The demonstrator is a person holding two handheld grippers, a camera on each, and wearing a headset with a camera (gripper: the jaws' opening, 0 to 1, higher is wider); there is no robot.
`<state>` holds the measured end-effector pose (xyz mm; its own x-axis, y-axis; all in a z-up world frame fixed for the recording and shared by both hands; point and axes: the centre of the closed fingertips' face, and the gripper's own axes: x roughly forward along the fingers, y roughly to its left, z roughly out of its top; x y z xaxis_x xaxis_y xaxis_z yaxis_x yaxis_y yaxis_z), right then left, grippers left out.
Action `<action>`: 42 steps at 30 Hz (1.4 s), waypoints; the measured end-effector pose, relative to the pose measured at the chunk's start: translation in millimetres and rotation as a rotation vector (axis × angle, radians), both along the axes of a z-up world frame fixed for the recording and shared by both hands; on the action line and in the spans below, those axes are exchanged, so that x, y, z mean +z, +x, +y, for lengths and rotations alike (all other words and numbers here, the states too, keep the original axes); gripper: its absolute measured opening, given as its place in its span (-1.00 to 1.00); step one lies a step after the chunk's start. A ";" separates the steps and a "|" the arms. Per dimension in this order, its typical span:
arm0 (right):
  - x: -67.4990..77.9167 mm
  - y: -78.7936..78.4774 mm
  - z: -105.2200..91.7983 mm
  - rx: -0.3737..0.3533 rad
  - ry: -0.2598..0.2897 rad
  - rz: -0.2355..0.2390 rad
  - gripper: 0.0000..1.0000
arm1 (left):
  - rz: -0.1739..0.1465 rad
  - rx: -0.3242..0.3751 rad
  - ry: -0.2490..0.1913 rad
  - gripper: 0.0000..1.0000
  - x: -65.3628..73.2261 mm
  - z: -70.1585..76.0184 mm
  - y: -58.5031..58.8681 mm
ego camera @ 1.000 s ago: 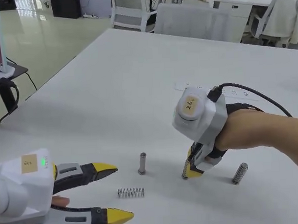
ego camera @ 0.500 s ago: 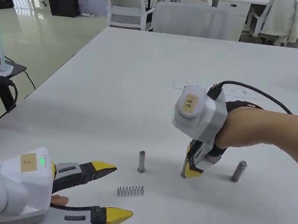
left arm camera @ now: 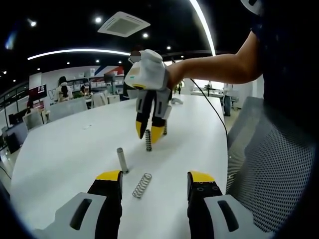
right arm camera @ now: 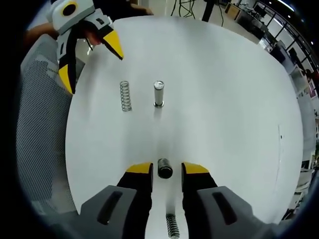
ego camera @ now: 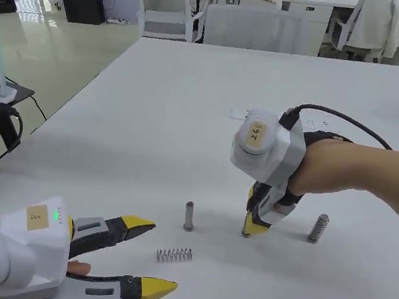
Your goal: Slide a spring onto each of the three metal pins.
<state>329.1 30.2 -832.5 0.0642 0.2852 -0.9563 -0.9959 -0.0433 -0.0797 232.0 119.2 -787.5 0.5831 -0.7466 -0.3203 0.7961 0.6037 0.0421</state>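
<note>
1. Your table [ego camera: 151, 118] is plain white.
2. Your left gripper [right arm camera: 93, 68] and right gripper [ego camera: 254, 228] match: white housings, black jaws, yellow tips.
3. A green light [ego camera: 56, 215] glows on the left gripper's housing; the label [ego camera: 255, 134] on the right one is pale tan with dark writing.
4. Your cable [ego camera: 339, 125] is black.
5. The bare pin [ego camera: 189, 216] is dull grey metal; the loose spring [ego camera: 175, 255] and the upright spring [ego camera: 319, 228] are silver-grey coils.
</note>
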 end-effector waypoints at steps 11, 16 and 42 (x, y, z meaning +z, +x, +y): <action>17.3 -1.4 15.5 0.031 0.037 -0.042 -0.55 | -0.001 0.005 0.002 -0.07 0.7 0.6 -0.8; 22.6 -5.7 22.6 0.047 0.050 -0.047 -0.55 | -0.002 0.011 0.003 -0.07 0.4 2.6 -1.6; 18.4 -49.7 49.7 0.142 0.063 -0.001 -0.57 | -0.005 0.025 0.018 -0.07 0.2 8.2 -6.9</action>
